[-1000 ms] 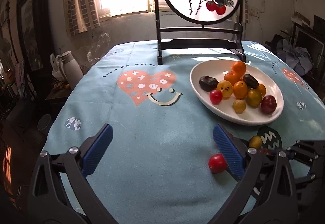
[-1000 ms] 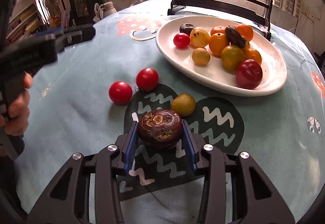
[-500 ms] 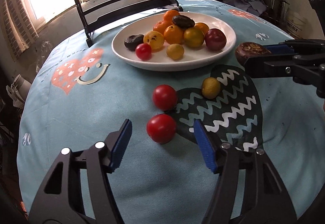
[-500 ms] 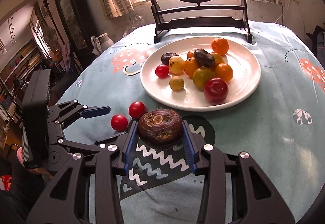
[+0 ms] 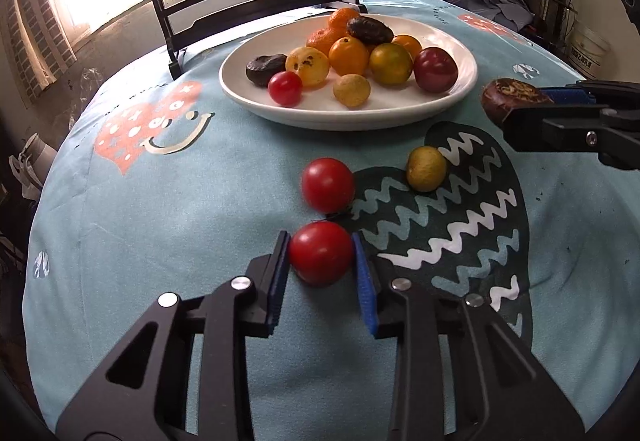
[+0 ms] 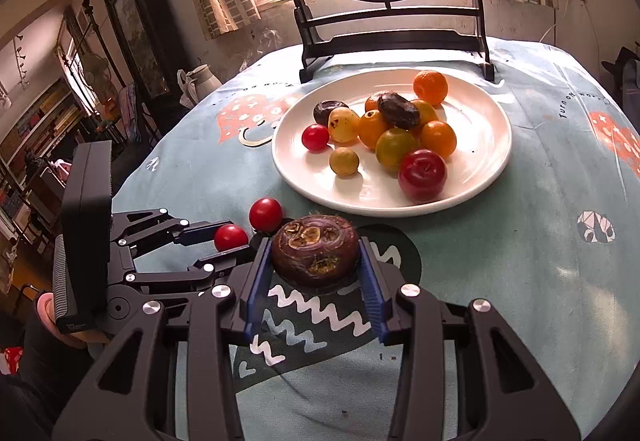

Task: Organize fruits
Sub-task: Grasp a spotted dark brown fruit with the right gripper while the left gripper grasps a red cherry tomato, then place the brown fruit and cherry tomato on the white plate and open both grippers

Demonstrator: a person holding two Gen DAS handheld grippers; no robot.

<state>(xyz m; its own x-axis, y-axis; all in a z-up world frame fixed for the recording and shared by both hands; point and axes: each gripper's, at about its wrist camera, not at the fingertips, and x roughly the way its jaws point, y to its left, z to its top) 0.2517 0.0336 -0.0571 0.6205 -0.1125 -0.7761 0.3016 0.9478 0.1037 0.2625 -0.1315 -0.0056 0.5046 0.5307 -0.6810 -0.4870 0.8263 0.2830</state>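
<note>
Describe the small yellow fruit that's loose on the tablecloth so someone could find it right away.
Start at the white plate. Nearer the camera, on the dark heart print, lies the small yellow fruit. It is the only yellow fruit off the plate.

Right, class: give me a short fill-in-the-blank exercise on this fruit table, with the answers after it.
1. The left tongs are shut on a ___ tomato.
2. The right tongs hold a dark ___ fruit.
3. On the cloth beside the white plate lie one more tomato and a small ___ fruit.

Answers: red; purple; yellow
</note>
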